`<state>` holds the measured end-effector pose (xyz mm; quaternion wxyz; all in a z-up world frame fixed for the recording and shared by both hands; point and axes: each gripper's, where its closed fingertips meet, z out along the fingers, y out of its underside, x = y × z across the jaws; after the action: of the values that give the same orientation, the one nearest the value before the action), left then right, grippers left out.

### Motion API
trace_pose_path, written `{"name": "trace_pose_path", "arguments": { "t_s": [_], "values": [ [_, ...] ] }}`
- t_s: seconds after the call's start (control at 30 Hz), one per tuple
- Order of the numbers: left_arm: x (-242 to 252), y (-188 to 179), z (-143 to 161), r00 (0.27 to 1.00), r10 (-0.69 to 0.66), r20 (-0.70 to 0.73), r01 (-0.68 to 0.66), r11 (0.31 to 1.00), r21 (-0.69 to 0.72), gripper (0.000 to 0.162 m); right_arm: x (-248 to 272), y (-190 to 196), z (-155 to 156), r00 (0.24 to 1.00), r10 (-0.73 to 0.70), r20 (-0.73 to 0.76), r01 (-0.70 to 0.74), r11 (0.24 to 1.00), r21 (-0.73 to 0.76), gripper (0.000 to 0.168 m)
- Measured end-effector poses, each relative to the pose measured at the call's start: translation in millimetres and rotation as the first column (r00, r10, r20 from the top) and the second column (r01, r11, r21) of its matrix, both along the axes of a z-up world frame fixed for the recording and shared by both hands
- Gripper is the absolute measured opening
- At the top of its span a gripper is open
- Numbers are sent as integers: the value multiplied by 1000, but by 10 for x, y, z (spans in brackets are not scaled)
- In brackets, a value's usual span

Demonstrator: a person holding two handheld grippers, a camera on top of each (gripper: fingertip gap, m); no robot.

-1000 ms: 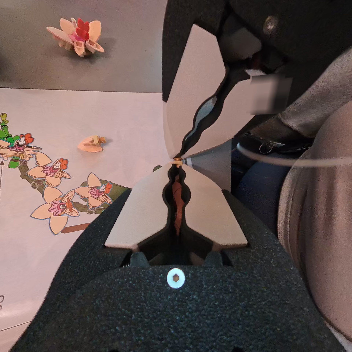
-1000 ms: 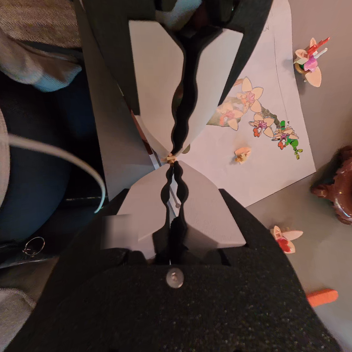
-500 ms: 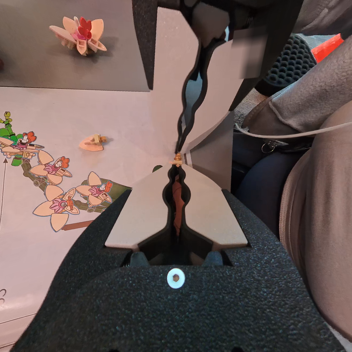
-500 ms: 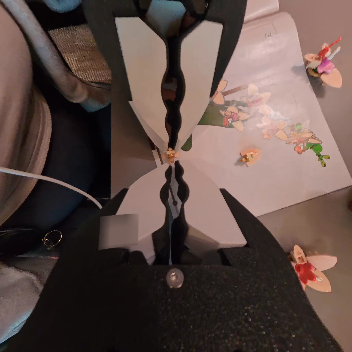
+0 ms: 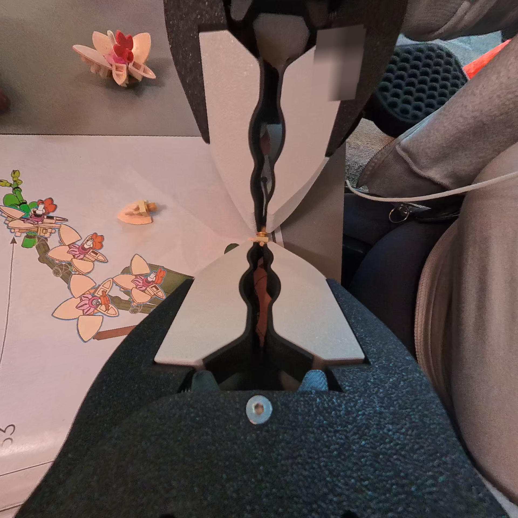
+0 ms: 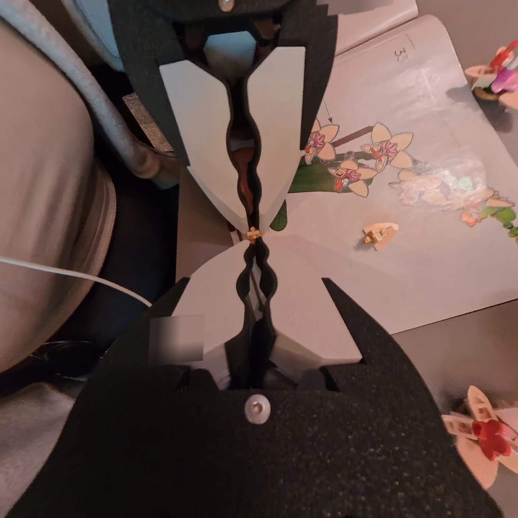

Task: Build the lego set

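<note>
Risk, as I judge it: the tiny tan-and-gold connector piece [image 5: 259, 237] is pinched only at my fingertips, tip to tip above the instruction booklet [image 5: 84, 173], so any twist or uneven push could pop it loose into my lap, off the table edge. My left gripper [image 5: 259, 244] is closed down to a sliver on the tan end; my right gripper [image 6: 253, 241] is likewise nearly closed, gripping the gold end of the same piece. Also on hand: loose cream petal piece [image 5: 136, 214] on the booklet, finished orchid blossom [image 5: 116, 57] well beyond on the grey table [image 5: 42, 106], another blossom [image 6: 485, 437] near my right side.
</note>
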<state>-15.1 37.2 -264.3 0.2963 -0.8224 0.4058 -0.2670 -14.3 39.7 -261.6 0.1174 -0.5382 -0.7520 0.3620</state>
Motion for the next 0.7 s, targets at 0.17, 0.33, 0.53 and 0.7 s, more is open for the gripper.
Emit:
{"name": "trace_pose_path", "arguments": {
  "t_s": [0.17,0.33,0.53,0.7],
  "values": [
    [1,0,-2,1000,0,-10,1,1000,16,3,-2,-4,2,999,-31,41,32,999,-20,1],
    [0,-1,-3,1000,-5,-9,5,1000,15,3,0,-8,2,992,-76,103,81,996,-42,0],
    [2,-1,-4,1000,-8,-22,9,1000,21,3,-7,-24,2,973,-127,193,123,992,29,0],
    [3,1,-3,1000,-8,-4,8,1000,24,2,-17,-28,6,976,-125,180,132,991,-25,0]
  ]
}}
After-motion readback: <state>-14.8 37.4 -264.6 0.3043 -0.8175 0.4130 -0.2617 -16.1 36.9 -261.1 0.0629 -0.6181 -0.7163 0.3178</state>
